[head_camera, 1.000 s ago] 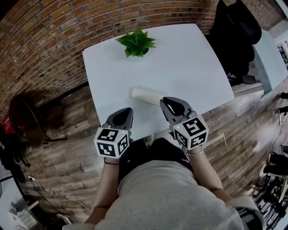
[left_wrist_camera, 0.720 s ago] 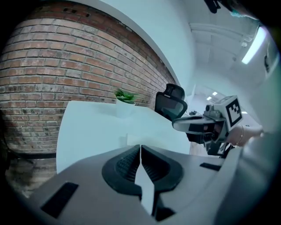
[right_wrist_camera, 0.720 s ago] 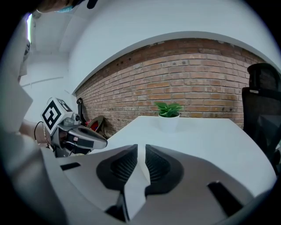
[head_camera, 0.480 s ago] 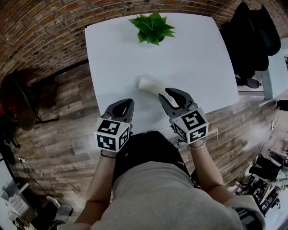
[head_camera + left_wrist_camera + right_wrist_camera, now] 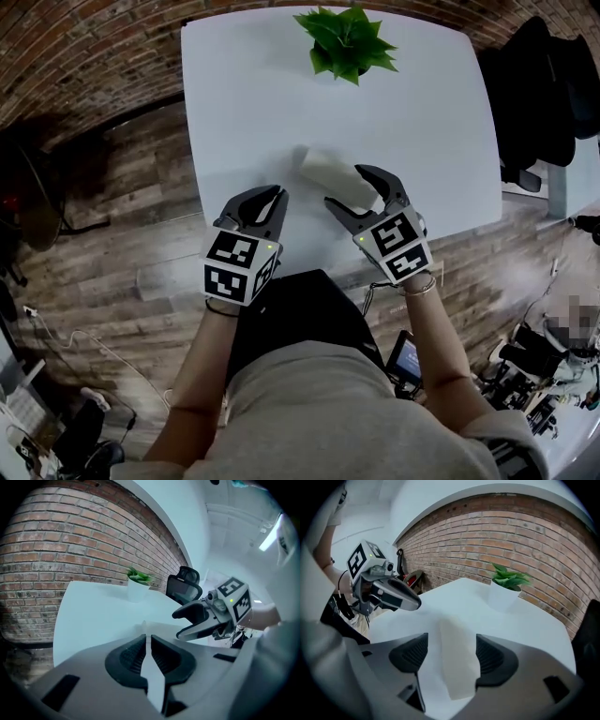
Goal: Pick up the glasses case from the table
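Note:
The glasses case [image 5: 328, 172] is a white oblong lying on the white table [image 5: 253, 112], near its front edge. My right gripper [image 5: 343, 187] comes at the case from the near side. Its jaws have just been opening and now stand wide on either side of the case's near end. In the right gripper view the case [image 5: 457, 663] lies between the ribbed pads [image 5: 412, 652] without being squeezed. My left gripper [image 5: 273, 199] is shut with nothing in it and hangs over the table's front edge, left of the case. Its closed jaws [image 5: 146, 641] show in the left gripper view.
A green plant in a white pot [image 5: 347, 39] stands at the table's far side. A black chair with dark clothing [image 5: 534, 94] is to the right of the table. Wooden floor [image 5: 112, 216] and a brick wall surround it. Cables and gear [image 5: 525, 366] lie at the lower right.
The right gripper's jaws went from nearly shut to wide open, and it came down over the near end of the case. The left gripper sank a little and stayed shut.

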Demonstrator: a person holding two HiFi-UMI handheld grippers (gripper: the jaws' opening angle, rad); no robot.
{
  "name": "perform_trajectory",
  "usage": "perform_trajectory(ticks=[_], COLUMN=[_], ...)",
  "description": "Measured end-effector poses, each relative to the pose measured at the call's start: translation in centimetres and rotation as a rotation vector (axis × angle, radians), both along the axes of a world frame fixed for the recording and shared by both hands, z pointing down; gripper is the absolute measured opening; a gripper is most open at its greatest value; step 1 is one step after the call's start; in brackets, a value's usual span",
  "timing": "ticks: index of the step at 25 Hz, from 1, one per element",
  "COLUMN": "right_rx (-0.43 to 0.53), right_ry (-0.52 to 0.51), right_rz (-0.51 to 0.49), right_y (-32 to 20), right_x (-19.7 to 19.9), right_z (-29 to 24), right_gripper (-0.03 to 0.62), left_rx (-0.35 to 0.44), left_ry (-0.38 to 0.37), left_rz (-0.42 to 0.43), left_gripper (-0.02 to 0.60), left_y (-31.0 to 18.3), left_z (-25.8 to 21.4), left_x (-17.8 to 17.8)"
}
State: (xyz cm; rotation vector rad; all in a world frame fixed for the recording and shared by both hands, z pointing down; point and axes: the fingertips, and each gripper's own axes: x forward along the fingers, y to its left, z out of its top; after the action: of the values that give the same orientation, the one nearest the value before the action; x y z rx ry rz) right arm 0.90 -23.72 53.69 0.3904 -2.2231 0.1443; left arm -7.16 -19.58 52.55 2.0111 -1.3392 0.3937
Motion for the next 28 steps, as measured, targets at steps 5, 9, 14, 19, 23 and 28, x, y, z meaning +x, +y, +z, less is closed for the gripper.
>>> perform_trajectory(ticks=[5, 9, 14, 19, 23, 28], right_rx=[-0.023, -0.071, -0.068, -0.053, -0.050, -0.021], right_ry=[0.080, 0.133, 0.185, 0.201, 0.183, 0.154], right_rz=[-0.078, -0.145, -0.179, -0.192, -0.196, -0.208], right_y=[-0.7, -0.5, -0.7, -1.2, -1.2, -1.1], right_x=[-0.9, -1.4, -1.8, -1.7, -1.8, -2.2], right_z=[2.3, 4.1, 5.5, 6.0, 5.9, 5.3], right_gripper=[0.345, 0.351, 0.344, 0.296, 0.289, 0.284], left_rx=[-0.020, -0.023, -0.026, -0.028, -0.037, -0.045], left_ry=[0.022, 0.045, 0.057, 0.075, 0.097, 0.130], left_rz=[-0.009, -0.033, -0.037, -0.038, -0.048, -0.024], left_gripper=[0.014, 0.014, 0.015, 0.021, 0.061, 0.136], left_y=[0.0, -0.2, -0.5, -0.9, -1.0, -1.3], left_z=[1.0, 1.3, 1.8, 2.1, 2.4, 2.4], left_x=[-0.1, -0.4, -0.9, -1.0, -1.1, -0.6])
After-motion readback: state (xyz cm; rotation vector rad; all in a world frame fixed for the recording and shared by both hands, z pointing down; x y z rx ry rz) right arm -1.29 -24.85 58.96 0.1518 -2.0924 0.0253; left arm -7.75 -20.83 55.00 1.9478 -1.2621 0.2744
